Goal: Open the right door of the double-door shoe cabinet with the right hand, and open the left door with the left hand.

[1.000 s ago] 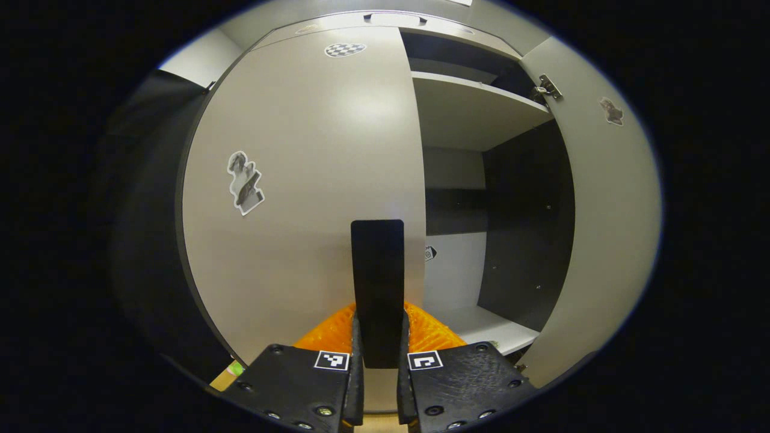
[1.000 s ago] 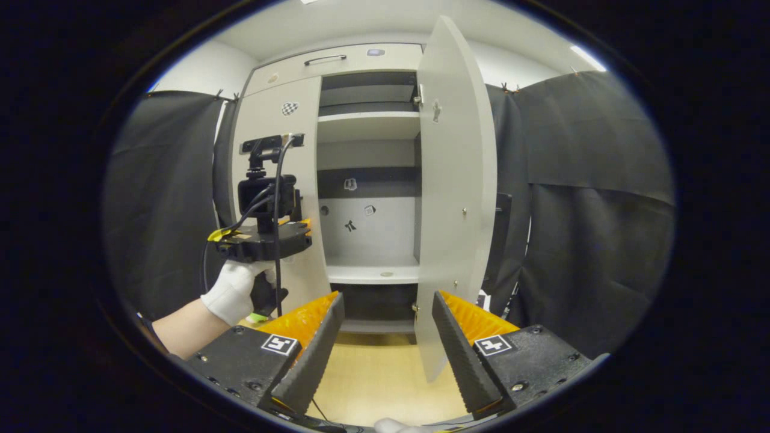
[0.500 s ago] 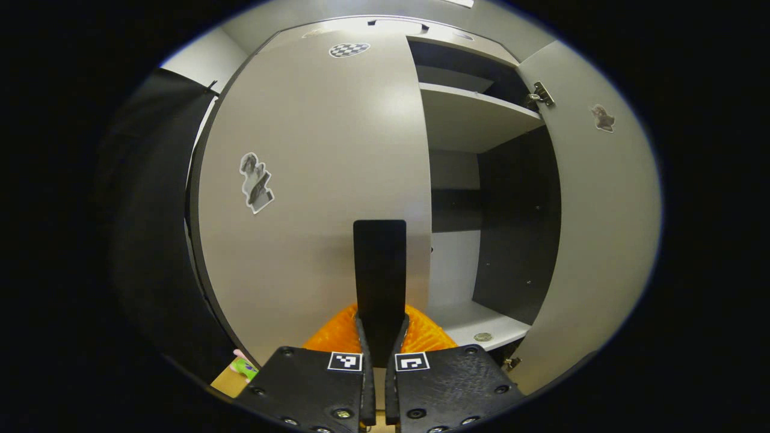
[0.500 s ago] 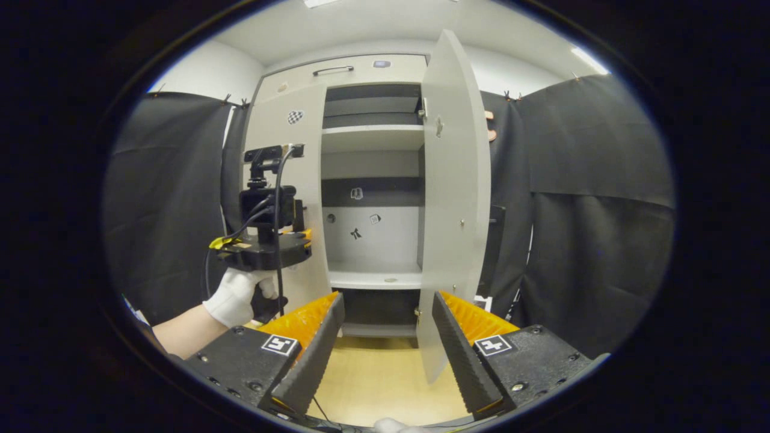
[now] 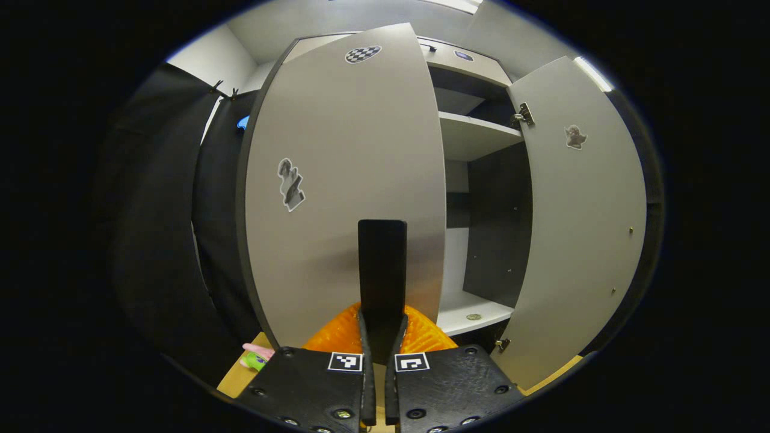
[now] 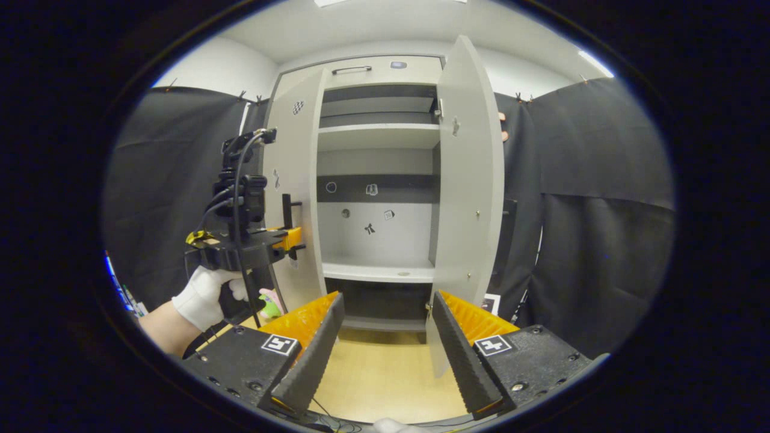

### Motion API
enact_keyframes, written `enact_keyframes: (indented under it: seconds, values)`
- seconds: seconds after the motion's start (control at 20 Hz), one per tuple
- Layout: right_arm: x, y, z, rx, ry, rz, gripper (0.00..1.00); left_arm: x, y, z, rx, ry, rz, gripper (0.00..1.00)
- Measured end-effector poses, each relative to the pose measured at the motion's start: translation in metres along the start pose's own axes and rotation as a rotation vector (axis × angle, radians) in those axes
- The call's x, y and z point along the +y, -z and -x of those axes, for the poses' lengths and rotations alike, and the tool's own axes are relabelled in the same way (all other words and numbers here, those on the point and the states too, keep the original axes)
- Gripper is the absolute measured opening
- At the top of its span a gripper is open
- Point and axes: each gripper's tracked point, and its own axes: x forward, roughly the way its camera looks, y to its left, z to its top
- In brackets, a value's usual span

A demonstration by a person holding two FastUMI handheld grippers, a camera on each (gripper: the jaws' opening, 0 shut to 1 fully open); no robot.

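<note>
Gripping the black handle (image 5: 382, 276) of the left door (image 5: 343, 180), the left hand-held gripper (image 5: 379, 343) sits at 6 o'clock in the left gripper view, its two fingers pressed together on the handle's lower end. The handle stands upright on the door's face, near the door's free edge. That door is swung part-way out from the shoe cabinet (image 5: 475, 135), with a small sticker (image 5: 291, 184) at about 10 o'clock on its face and a checkered mark (image 5: 363, 53) near its top. Beyond its edge, toward 2 o'clock, lie a pale shelf and the dark inner wall — and the right door (image 5: 577, 240) stands wide open at 3 o'clock, hinge at its upper corner.

In the right gripper view the right hand-held gripper (image 6: 385, 337) hangs at 6 o'clock with its fingers spread wide apart, holding nothing, over a wooden floor (image 6: 373, 385). Farther off at 9 o'clock, a gloved hand (image 6: 204, 294) holds the left hand-held gripper (image 6: 289, 237) against the left door (image 6: 298, 192). The right door (image 6: 472, 192) stands open at 1 o'clock, edge toward the camera. Between the doors the cabinet's shelves (image 6: 378, 137) show, with small stickers on the back panel — black cloth hangs on both sides.
</note>
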Motion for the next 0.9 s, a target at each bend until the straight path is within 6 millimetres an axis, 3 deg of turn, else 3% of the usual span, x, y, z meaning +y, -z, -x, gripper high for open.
enact_keyframes:
  seconds: [0.15,0.3,0.6,0.9]
  values:
    - [0.003,0.002,-0.001,-0.002,-0.024,-0.011,0.92,0.012,0.001,0.023,0.006,-0.002,-0.006,0.05]
    - [0.016,0.008,0.012,0.002,-0.045,-0.018,0.92,0.024,0.002,0.039,0.014,-0.014,-0.008,0.05]
    - [0.032,0.010,0.010,0.008,-0.088,0.003,0.92,0.060,0.003,0.071,0.000,-0.058,-0.039,0.05]
    - [0.051,0.017,0.008,0.023,-0.139,0.013,0.93,0.090,0.004,0.088,-0.002,-0.092,-0.049,0.04]
